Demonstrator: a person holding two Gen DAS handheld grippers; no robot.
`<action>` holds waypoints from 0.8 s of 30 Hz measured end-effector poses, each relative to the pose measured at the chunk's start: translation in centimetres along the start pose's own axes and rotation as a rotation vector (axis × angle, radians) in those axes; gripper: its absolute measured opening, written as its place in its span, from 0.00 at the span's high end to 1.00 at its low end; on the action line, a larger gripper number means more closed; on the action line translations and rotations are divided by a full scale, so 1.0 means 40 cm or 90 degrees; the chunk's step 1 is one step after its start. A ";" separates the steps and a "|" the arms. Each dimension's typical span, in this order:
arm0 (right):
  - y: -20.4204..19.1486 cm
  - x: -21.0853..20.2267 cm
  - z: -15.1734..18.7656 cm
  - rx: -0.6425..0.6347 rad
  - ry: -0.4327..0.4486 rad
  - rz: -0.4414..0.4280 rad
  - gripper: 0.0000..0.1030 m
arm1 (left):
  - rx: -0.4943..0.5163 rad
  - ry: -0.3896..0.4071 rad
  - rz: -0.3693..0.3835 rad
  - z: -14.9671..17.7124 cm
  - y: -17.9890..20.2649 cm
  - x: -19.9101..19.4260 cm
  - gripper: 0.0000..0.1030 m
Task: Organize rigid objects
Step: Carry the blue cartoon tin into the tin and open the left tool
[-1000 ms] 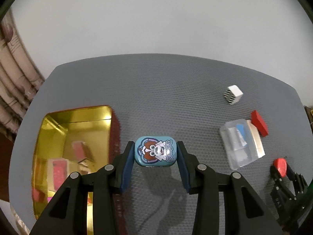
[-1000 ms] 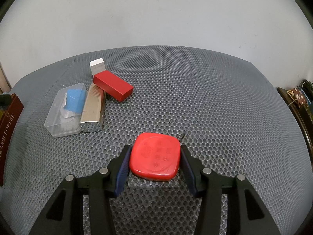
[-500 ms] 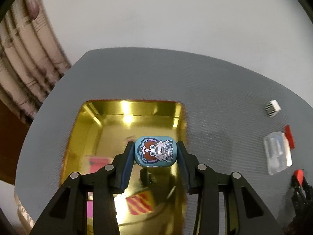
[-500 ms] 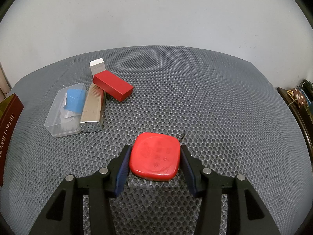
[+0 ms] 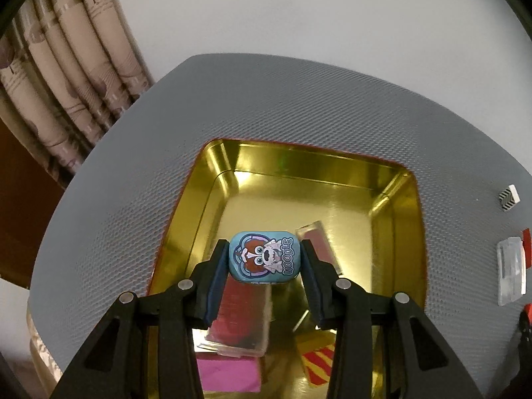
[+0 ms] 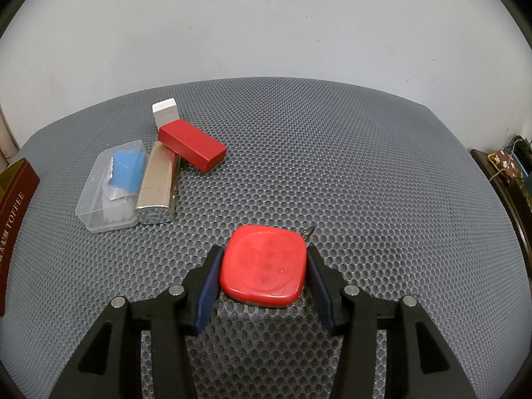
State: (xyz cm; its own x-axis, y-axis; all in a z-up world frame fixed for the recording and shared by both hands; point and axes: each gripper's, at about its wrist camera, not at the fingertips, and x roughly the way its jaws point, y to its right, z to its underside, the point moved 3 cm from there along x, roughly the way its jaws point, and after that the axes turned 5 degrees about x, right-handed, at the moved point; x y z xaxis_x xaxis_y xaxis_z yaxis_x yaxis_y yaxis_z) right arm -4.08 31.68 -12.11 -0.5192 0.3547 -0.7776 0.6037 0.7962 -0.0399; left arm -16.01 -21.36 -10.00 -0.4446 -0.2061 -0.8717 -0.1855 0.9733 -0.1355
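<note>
left gripper [image 5: 265, 261]: jaws clamped on a small blue tin [image 5: 265, 256], one pad on each short side, lid facing the camera with a cartoon dog and the word NOODLE on it

blue tin, where: up in the air over the open gold box [image 5: 319, 166], roughly above its near half, not touching the box floor as far as I can see

gold box: shiny inside, dark red outside, sits on the grey mesh table [image 5: 133, 173]; from the right wrist view only its red side with TOFFEE lettering [image 6: 15, 199] shows at the left edge

inside the box: a clear case with something dark red in it [image 5: 237, 326], a pink block [image 5: 227, 374] below it, a red and yellow striped card [image 5: 317, 359], and another clear case [image 5: 321, 242] partly behind the right jaw

right gripper [image 6: 263, 271]: jaws set fairly wide and gripping a flat red rounded-square case [image 6: 262, 269], pads pressed on its left and right edges; a small metal ring [image 6: 309, 231] pokes out at its far corner

red case, where: held low over the table, can't tell if it's touching the mesh

still on the table: clear plastic box [image 6: 111, 188] with a blue bit inside, ribbed gold lighter [image 6: 158, 183] right against it, red block [image 6: 191, 146] leaning across the lighter's far end, small white cube [image 6: 164, 113] just behind the red block

backdrop: plain white wall [image 6: 266, 23], curtain [image 5: 56, 76] off the table's left side
</note>
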 end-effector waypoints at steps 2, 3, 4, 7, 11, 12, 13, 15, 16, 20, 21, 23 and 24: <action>-0.001 0.000 0.000 -0.001 0.000 0.001 0.50 | -0.003 -0.004 0.000 0.003 -0.005 0.009 0.63; -0.001 0.000 0.000 -0.001 0.000 0.001 0.50 | -0.004 -0.005 -0.001 0.004 -0.004 0.009 0.63; -0.001 0.000 0.000 -0.001 0.000 0.001 0.50 | -0.004 -0.007 -0.002 0.006 -0.006 0.013 0.63; -0.002 -0.001 0.000 -0.001 0.000 0.001 0.50 | -0.004 -0.010 -0.005 0.006 -0.011 0.022 0.63; -0.003 -0.001 0.001 -0.002 0.000 0.002 0.50 | -0.008 -0.011 -0.002 -0.001 -0.021 0.031 0.63; -0.002 -0.001 0.001 -0.002 0.000 0.002 0.50 | -0.009 -0.012 -0.002 -0.002 -0.022 0.032 0.63; -0.002 -0.001 0.001 -0.002 0.000 0.002 0.50 | -0.011 -0.013 0.000 -0.003 -0.022 0.033 0.63; -0.003 -0.001 0.001 -0.002 0.000 0.002 0.50 | -0.014 -0.017 0.005 -0.005 -0.024 0.035 0.63; -0.003 -0.001 0.001 -0.003 0.000 0.002 0.50 | -0.015 -0.018 0.006 -0.006 -0.027 0.037 0.63; -0.001 -0.001 0.001 -0.003 0.000 0.002 0.50 | -0.012 -0.012 0.009 -0.006 -0.031 0.039 0.61; -0.001 -0.001 0.001 -0.003 0.000 0.002 0.50 | -0.010 -0.011 0.008 -0.005 -0.028 0.036 0.60; -0.002 -0.001 0.001 -0.003 0.000 0.002 0.50 | -0.005 -0.006 0.008 -0.005 -0.024 0.033 0.57; -0.002 -0.001 0.001 -0.003 0.000 0.002 0.50 | -0.002 -0.003 0.008 -0.004 -0.020 0.029 0.57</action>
State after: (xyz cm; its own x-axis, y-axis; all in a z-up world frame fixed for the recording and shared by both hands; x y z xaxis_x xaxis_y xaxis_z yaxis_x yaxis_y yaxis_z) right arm -4.09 31.58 -12.09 -0.5172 0.3580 -0.7773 0.6029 0.7971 -0.0341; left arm -16.53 -22.39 -10.82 -0.4429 -0.1928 -0.8756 -0.1822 0.9756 -0.1227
